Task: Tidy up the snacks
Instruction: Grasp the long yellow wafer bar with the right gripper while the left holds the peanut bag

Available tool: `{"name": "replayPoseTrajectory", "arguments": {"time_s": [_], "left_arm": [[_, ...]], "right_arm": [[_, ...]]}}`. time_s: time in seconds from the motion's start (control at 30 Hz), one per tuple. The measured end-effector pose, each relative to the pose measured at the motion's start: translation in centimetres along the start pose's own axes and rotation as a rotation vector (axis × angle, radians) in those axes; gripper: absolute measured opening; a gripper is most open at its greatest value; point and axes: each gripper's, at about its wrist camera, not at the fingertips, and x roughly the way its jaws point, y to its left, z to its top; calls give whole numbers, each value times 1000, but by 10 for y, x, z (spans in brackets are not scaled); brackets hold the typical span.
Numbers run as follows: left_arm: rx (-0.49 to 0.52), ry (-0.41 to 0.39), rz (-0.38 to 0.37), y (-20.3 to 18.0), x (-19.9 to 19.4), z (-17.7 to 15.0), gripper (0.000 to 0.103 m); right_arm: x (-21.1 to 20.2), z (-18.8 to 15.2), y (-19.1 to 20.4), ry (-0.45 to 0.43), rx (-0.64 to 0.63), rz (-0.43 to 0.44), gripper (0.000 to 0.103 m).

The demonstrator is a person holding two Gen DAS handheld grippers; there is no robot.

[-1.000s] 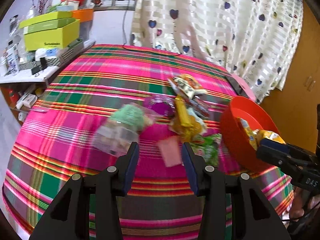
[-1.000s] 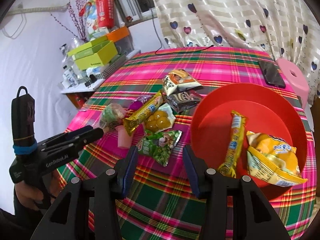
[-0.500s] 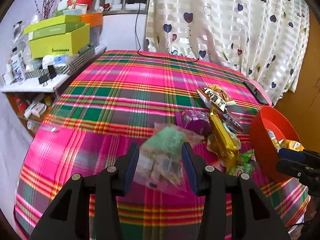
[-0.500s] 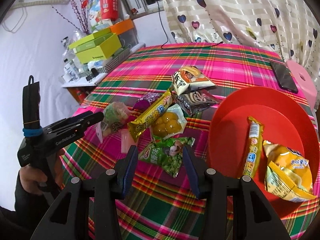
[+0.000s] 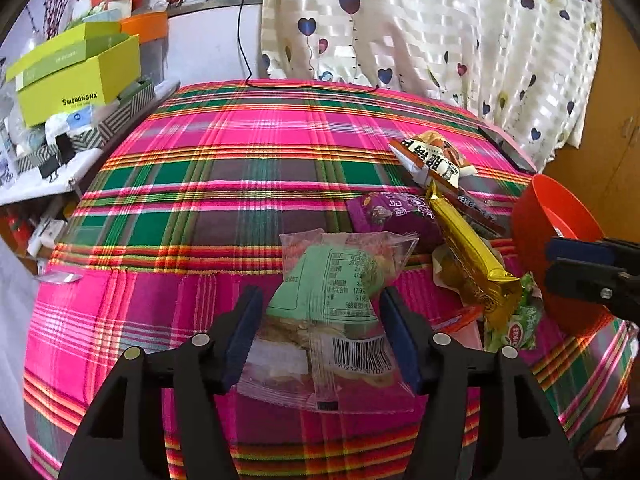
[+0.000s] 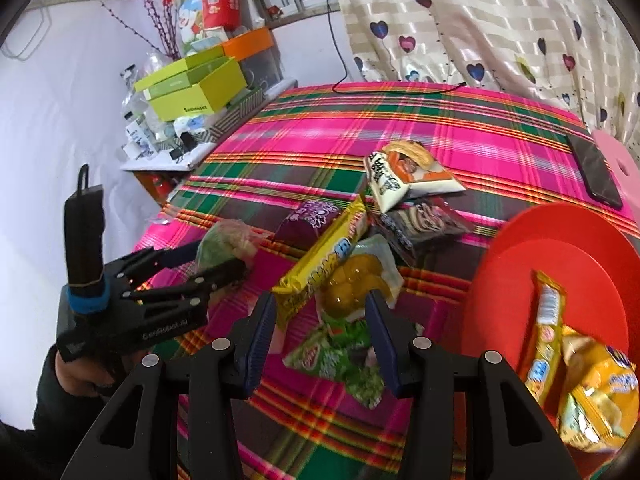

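Left gripper (image 5: 320, 320) is spread wide, and the clear plastic pastry packet with the green label (image 5: 332, 304) lies between its blue-padded fingers (image 5: 244, 328) at lower centre, resting on the pink plaid tablecloth (image 5: 240, 168); whether either pad touches it, I cannot tell. Right gripper (image 6: 320, 320) is released too, holding nothing, its fingers flanking the clear pack of yellow fruit (image 6: 356, 280) and green snack bag (image 6: 340, 356). Red plastic bowl (image 6: 560, 264) sits lower right, with two yellow packets inside.
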Motion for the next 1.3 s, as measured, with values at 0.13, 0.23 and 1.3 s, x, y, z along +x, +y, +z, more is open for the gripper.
{"name": "replayPoseTrajectory", "arguments": {"time_s": [0.13, 0.23, 1.3], "left_arm": [[-10, -4, 2, -1, 1, -3, 62], [-30, 0, 5, 1, 3, -4, 62], [-191, -23, 11, 7, -29, -24, 60]], "right_arm": [[20, 11, 1, 29, 14, 2, 45], [34, 20, 0, 48, 26, -6, 45], [33, 19, 0, 28, 7, 6, 21]]}}
